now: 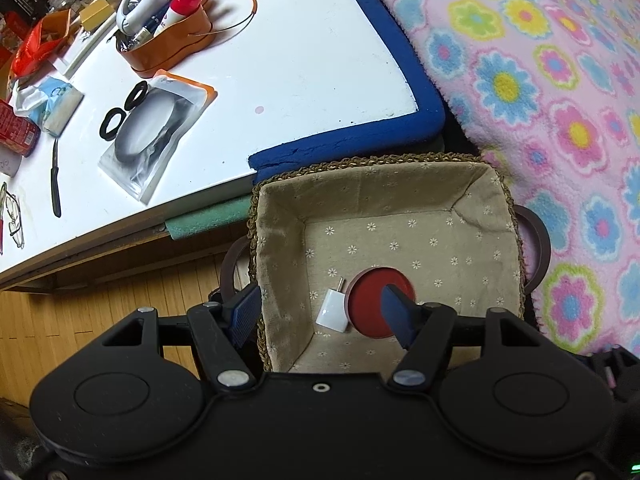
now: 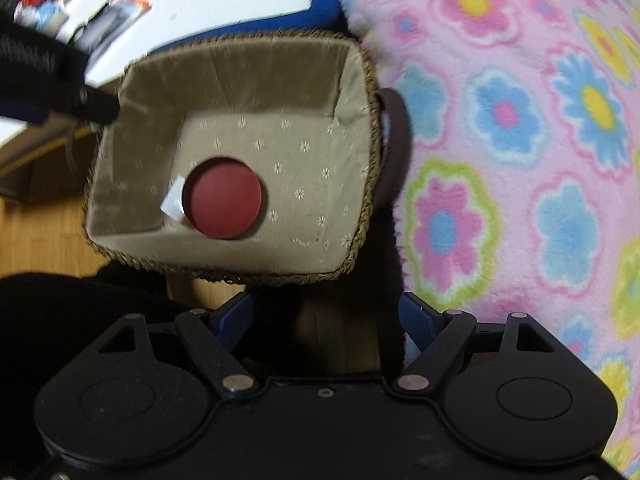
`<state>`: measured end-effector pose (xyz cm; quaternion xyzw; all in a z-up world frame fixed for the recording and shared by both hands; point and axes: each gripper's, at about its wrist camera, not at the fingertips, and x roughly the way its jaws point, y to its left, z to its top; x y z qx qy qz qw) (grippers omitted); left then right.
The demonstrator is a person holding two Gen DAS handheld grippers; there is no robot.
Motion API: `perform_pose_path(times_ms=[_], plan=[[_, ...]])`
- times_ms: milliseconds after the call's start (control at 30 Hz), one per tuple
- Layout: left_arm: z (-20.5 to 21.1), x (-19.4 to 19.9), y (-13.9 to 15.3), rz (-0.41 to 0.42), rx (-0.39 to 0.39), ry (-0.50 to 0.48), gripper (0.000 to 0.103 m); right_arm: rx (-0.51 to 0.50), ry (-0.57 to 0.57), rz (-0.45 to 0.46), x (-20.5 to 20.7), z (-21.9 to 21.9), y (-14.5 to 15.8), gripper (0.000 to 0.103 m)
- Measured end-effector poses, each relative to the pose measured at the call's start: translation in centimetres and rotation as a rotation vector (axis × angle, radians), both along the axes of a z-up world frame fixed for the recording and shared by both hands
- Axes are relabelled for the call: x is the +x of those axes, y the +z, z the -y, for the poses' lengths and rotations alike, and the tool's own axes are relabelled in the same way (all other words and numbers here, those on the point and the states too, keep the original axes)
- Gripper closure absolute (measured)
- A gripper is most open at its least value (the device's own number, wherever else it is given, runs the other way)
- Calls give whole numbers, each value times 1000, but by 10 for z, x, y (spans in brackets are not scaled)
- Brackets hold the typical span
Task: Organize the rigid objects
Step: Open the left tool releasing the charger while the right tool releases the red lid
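Observation:
A woven basket [image 1: 360, 160] [image 2: 240, 38] with a beige flowered lining stands beside the table. In it lie a red round disc [image 1: 372, 300] [image 2: 224, 198] and a white charger plug [image 1: 332, 308] [image 2: 173, 202], side by side. My left gripper [image 1: 320, 314] points down over the basket's left wall. One blue pad is outside the wall, the other is inside above the red disc, and neither presses on anything. In the right wrist view this gripper shows at the basket's left rim. My right gripper [image 2: 326, 320] hangs open in front of the basket's near rim, nothing between its fingers.
A white table [image 1: 300, 60] with blue edge padding holds an orange container [image 1: 168, 44] of small items, two black rings [image 1: 124, 108], a plastic pouch [image 1: 156, 136], a black pen [image 1: 55, 184] and glasses [image 1: 12, 216]. A pink floral blanket [image 1: 540, 80] [image 2: 520, 120] lies right of the basket. Left of it is wooden floor [image 1: 100, 300].

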<state>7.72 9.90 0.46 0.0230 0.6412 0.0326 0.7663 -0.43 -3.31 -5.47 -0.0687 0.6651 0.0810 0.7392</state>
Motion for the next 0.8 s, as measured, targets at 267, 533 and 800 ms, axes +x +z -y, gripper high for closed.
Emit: perform_pose_path(times_ms=[267,533,800], plan=[[-1,0,0,0,-10,7,40,-58,7,-17,14,-20,-28,27],[-1,0,2,9,-12,10,40,-58,-23,35,16,-23,-26,35],[-1,0,2,8,-20,7,39,-57,-54,55,18,-18,-33,36]])
